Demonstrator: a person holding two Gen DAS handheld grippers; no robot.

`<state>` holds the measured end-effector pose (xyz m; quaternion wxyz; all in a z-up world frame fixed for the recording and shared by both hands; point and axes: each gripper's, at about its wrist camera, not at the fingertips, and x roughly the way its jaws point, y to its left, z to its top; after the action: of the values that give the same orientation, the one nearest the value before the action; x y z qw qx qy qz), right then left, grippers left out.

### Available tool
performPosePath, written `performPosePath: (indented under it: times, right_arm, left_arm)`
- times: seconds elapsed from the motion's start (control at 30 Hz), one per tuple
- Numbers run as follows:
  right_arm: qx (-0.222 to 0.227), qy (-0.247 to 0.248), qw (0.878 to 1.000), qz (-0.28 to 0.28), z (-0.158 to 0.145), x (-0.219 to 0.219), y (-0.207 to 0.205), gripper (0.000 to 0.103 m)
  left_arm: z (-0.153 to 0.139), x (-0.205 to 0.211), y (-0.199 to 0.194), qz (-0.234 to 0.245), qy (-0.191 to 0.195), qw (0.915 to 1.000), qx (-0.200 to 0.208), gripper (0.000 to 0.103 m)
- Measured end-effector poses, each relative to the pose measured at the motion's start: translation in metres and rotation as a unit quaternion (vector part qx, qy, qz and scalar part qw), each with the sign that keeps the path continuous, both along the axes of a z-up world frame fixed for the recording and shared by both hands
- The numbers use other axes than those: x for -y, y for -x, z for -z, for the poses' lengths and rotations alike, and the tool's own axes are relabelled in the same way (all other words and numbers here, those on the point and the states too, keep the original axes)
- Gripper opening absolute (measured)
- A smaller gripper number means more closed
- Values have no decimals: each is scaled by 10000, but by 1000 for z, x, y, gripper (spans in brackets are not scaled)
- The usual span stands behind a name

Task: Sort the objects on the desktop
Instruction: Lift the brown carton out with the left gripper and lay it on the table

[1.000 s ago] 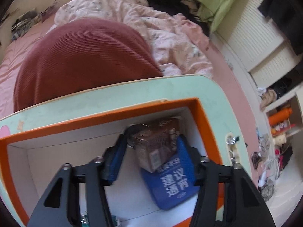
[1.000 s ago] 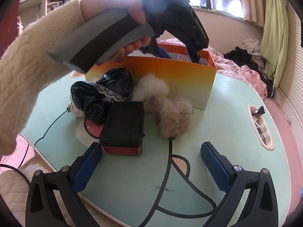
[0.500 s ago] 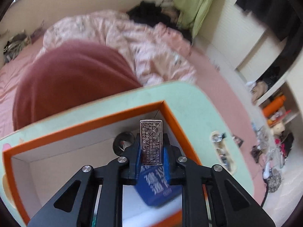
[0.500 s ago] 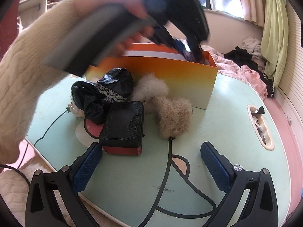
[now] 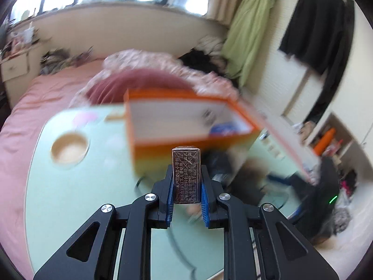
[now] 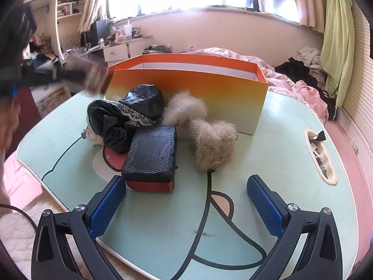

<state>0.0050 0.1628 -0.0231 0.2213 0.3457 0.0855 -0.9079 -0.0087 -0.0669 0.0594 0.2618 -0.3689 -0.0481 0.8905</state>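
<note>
My left gripper [image 5: 186,182] is shut on a small brown foil-wrapped box [image 5: 186,175] and holds it in the air above the green table [image 5: 70,198], outside the orange box [image 5: 191,126]. A blue packet [image 5: 223,128] lies inside that box. The left wrist view is blurred by motion. My right gripper [image 6: 186,207] is open and empty, low over the table [image 6: 268,163] near its front edge. In front of it lie a black and red case [image 6: 151,156], a black shiny bag with lace trim [image 6: 130,114] and two beige fluffy pieces [image 6: 209,140], all beside the orange box [image 6: 186,91].
A round recess [image 5: 70,149] sits in the table's left part. An oval slot with wrappers [image 6: 319,156] sits near the right edge. A bed with pink bedding [image 6: 291,79] lies behind the table. A blurred arm shows at the far left [image 6: 14,81].
My left gripper closed on the brown box inside the orange box, lifted it out and swung back away from the box. The hand and left gripper have left the middle of the right wrist view.
</note>
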Motion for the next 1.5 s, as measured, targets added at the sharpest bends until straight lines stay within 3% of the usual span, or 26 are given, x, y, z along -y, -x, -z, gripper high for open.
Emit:
performPosePath:
  times: [0.1,0.17,0.23,0.3,0.43,0.57,0.63,0.73,0.97,1.3,1.5]
  right_arm:
    - [-3,-1,10000,3,0,0,0,103]
    - [0,0,10000,2,0,0,1,103]
    - [-3,4,10000,4,0,0,0,103]
    - [-5,2,10000,7,0,0,0,103]
    - [-2,-1,10000,8,0,1,1,103]
    - [-6,2,10000,8,0,0,2,103]
    - [-14,-18,10000,12,0,-1,2,103]
    - [-6,-15,10000,17,1,-2,5,103]
    - [-22,-15,10000,12,0,-2,5,103]
    - [-14,2,10000,51,1,-2,6,103]
    - [-56,-93,9999,129,-7,-9,3,103]
  left_arm:
    - [24,-8,5,-245,70,9997,-19,22]
    - [34,-11,10,-178,-197,9996,135,40]
    - [34,-10,9,-167,-601,9979,186,72]
    - [30,-4,1,-188,-780,9968,53,82]
    - [26,7,-14,-519,-192,9983,-166,83]
    - [53,4,-26,-507,430,9977,147,87]
    - [60,-4,-34,-499,453,9977,-93,89]
    - [71,-35,-37,-464,1271,9897,-472,90]
    - [83,-51,-37,-248,1165,9916,-500,93]
    - [66,-54,-52,-101,1216,9909,-561,93]
    - [67,-51,-47,-89,1128,9923,-495,103]
